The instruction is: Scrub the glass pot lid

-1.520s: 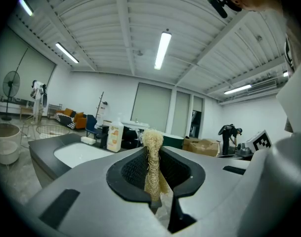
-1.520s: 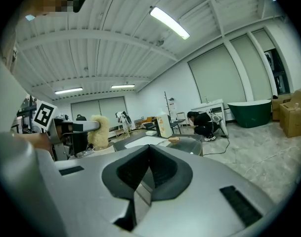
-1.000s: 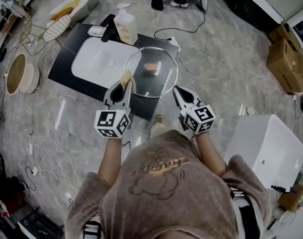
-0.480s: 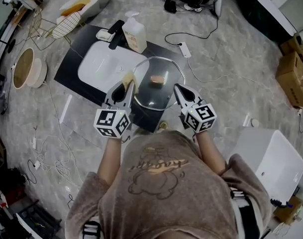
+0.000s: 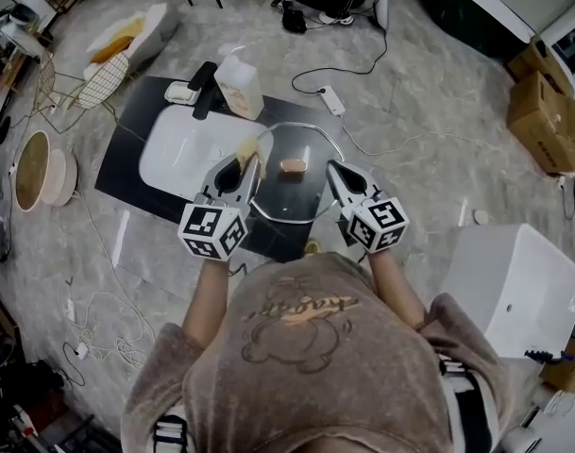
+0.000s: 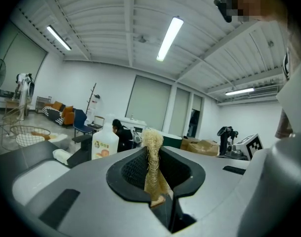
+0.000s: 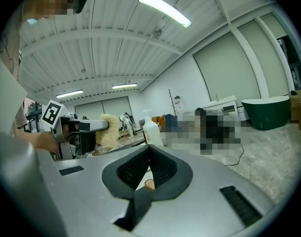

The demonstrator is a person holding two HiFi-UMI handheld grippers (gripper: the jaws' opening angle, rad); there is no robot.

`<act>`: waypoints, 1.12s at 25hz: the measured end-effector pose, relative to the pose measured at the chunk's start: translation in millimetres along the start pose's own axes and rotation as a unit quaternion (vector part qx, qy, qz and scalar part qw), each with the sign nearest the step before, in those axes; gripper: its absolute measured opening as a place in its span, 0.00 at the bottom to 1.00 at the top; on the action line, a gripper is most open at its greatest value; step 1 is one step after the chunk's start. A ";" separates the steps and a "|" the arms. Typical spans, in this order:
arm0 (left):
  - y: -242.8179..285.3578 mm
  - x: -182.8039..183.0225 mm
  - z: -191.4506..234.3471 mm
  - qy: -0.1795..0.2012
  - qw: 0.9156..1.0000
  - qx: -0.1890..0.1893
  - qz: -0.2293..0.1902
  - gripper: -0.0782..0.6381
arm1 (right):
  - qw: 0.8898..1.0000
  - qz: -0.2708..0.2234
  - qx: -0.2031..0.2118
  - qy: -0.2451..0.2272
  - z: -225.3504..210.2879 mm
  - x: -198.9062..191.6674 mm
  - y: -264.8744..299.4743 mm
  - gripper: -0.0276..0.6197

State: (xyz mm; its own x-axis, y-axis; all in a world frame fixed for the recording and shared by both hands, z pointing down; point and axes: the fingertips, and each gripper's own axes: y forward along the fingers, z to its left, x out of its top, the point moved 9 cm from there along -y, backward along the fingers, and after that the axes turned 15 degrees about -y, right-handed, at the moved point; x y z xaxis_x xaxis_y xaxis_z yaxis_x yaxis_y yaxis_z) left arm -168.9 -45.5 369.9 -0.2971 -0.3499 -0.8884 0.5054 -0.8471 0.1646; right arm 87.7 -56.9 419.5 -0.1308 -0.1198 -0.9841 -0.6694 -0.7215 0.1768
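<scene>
Head view: glass pot lid (image 5: 278, 192) at the right edge of the black counter (image 5: 125, 154), beside the white basin (image 5: 183, 154); left gripper (image 5: 242, 163) at its left rim, right gripper (image 5: 332, 170) at its right rim. Left gripper view: jaws clamped on loofah scrubber (image 6: 152, 154). Right gripper view: jaws pressed together, lid knob (image 7: 149, 184) showing beneath them.

Straw-yellow loofah (image 6: 151, 157), white basin (image 5: 183, 149) in black counter (image 5: 126, 151), grey-veined marble floor (image 5: 438, 102), tan-knobbed clear glass lid (image 5: 287, 192)

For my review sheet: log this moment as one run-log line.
left tool: shut on loofah | right tool: shut, at lid right rim, hold unclear | loofah: by lid's left rim
</scene>
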 end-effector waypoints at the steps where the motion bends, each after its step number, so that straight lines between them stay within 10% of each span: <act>1: 1.6 0.1 2.0 -0.002 1.000 -0.003 0.003 0.20 | 1.000 0.000 -0.003 0.000 0.5 0.8 1.4 0.04; 9: 5.7 -3.8 11.4 -0.011 1.000 -0.017 0.016 0.20 | 1.000 0.006 0.005 -0.024 6.5 4.4 12.1 0.04; 22: 1.8 -0.2 33.0 -0.025 1.000 -0.003 0.014 0.20 | 0.990 0.057 0.112 -0.059 14.7 -10.4 62.2 0.51; 28: 0.5 0.2 43.6 -0.031 0.999 0.007 0.015 0.20 | 0.977 0.106 0.162 -0.090 14.2 -35.3 98.7 0.55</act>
State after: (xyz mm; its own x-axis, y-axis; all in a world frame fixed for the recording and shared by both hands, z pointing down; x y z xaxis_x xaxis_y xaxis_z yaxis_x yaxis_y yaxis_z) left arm -204.1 -63.5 388.5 -0.3314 -0.3982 -0.8553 0.5036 -0.8413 0.1966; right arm 15.9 -114.2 471.9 -0.3985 -0.1003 -0.9117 -0.8059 -0.4363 0.4003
